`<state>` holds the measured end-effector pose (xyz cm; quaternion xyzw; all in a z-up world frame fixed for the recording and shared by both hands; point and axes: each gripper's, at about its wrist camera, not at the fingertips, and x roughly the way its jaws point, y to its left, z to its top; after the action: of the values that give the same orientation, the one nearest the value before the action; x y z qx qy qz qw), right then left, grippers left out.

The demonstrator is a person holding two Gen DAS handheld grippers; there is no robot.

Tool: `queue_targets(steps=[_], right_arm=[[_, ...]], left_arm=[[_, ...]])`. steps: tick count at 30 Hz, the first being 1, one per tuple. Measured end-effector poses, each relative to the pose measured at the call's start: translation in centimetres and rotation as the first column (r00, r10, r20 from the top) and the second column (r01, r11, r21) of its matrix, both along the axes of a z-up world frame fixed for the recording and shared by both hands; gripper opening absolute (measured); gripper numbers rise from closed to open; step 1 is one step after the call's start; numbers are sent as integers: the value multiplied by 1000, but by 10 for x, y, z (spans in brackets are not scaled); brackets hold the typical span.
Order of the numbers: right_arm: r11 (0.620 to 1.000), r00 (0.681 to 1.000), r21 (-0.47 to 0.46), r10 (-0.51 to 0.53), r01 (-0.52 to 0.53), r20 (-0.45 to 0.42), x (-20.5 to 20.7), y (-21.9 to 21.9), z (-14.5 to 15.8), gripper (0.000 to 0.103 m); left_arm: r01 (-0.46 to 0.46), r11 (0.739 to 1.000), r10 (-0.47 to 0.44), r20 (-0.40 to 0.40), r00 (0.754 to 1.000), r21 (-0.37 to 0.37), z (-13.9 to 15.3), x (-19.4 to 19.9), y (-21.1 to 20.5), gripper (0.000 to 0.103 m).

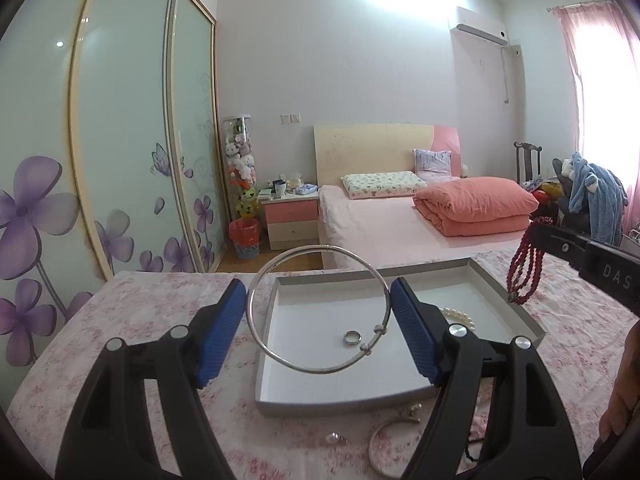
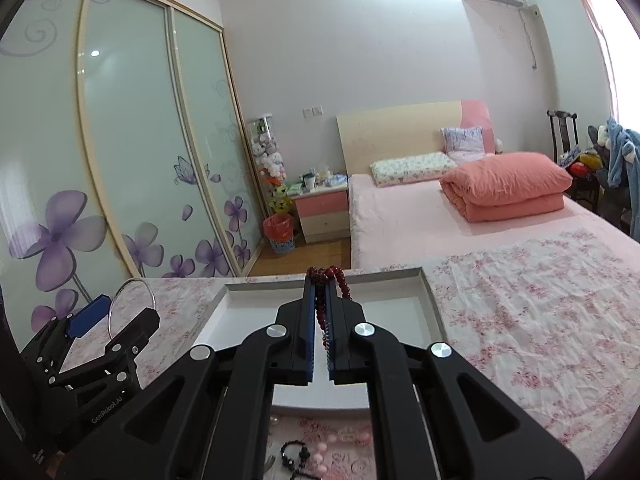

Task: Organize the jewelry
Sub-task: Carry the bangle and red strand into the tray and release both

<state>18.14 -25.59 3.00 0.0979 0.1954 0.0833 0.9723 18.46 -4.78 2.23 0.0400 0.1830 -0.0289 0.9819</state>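
Pink cloth [image 1: 160, 312]: we see a flowered cover over the whole work surface, soft and wrinkled, so small pieces may snag or sink into its folds.
Tray [image 1: 516, 300]: a shallow grey and white tray sits flat on the cloth in front of us, low walls, easy to drop things into from above.
Left gripper [image 1: 318, 300]: we hold it well open, the blue pads pressing outward-facing sides of a silver bangle [image 1: 280, 360] that spans the gap above the tray.
Bangle handling: we judge it stiff, light and smooth, likely to slip or swing; a hold across its width near the clasp beads seems safest.
Right gripper [image 2: 320, 284]: we have it almost closed, pinching a red bead bracelet [image 1: 524, 276] whose loops hang free over the tray's right side.
Bead handling: we judge it limp and light; the strands will drape and tangle, so lowering slowly suits it.
Pearl string [image 1: 460, 316]: lying inside the tray, partly hidden by the left gripper's finger.
Ring [image 1: 353, 337]: small, silver, flat on the tray floor.
Loose pieces: a few more items lie on the cloth near us, too blurred to name.
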Motion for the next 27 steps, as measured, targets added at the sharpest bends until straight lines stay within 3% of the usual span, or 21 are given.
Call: queue_targets(steps=[15, 23, 25, 27], right_arm=[[999, 982, 36, 25, -19, -187, 67, 6, -47, 5], [998, 965, 60, 29, -14, -260, 78, 2, -62, 7], [998, 963, 59, 26, -10, -268, 78, 1, -63, 12], [998, 963, 65, 19, -2, -270, 77, -2, -64, 36]], left_arm=[[42, 999, -41, -134, 990, 1, -38, 70, -12, 72], [44, 999, -43, -188, 981, 6, -55, 88, -15, 73], [44, 999, -41, -198, 979, 7, -57, 90, -14, 73], [43, 999, -40, -208, 977, 7, -60, 92, -13, 73]])
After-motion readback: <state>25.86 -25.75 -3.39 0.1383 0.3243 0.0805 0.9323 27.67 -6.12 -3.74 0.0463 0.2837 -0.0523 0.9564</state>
